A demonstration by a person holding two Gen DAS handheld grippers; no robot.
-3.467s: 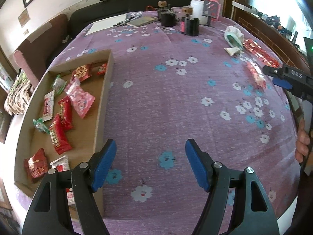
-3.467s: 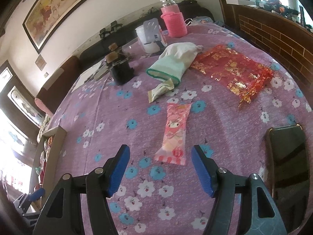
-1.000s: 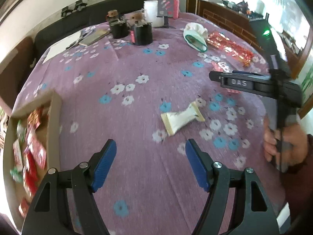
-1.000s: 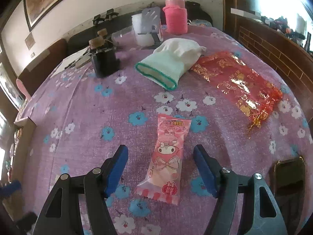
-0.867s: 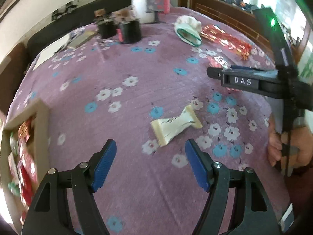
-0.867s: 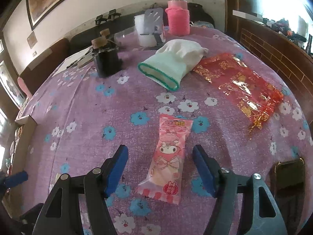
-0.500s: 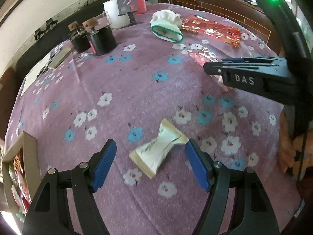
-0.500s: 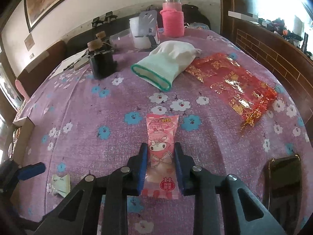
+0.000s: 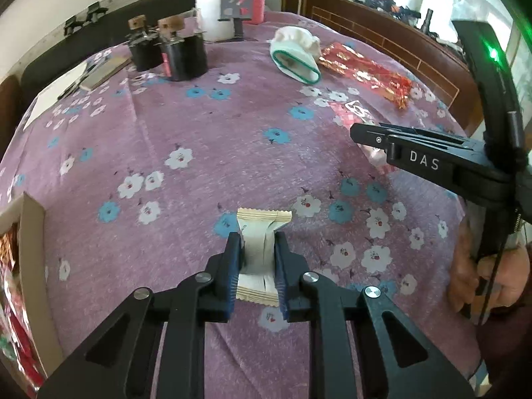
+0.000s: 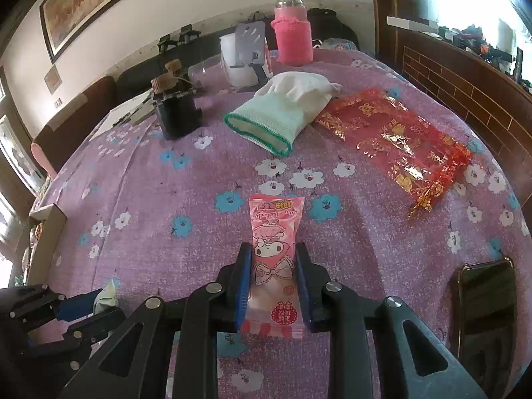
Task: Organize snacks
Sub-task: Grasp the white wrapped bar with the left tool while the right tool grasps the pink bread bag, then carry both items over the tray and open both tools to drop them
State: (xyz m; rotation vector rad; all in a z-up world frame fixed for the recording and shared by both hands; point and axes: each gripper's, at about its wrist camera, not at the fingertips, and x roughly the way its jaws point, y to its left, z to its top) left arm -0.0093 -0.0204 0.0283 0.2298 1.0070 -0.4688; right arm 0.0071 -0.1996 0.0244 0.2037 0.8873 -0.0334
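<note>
Snacks sit clamped: cream packet (image 9: 257, 252) inside the just-closed left claw (image 9: 256, 277), pink packet (image 10: 273, 266) inside the right claw (image 10: 272, 291), over the worktop (image 9: 206, 153).

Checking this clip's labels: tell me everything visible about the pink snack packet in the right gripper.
The pink snack packet is a long, glossy plastic pillow pack printed with a cartoon rabbit character, a bow and red lettering, crimped at both ends. It lies flat on the purple floral tablecloth, lengthwise along the right gripper, whose blue pads press on both of its sides. Its far end sticks out beyond the fingertips.
</note>
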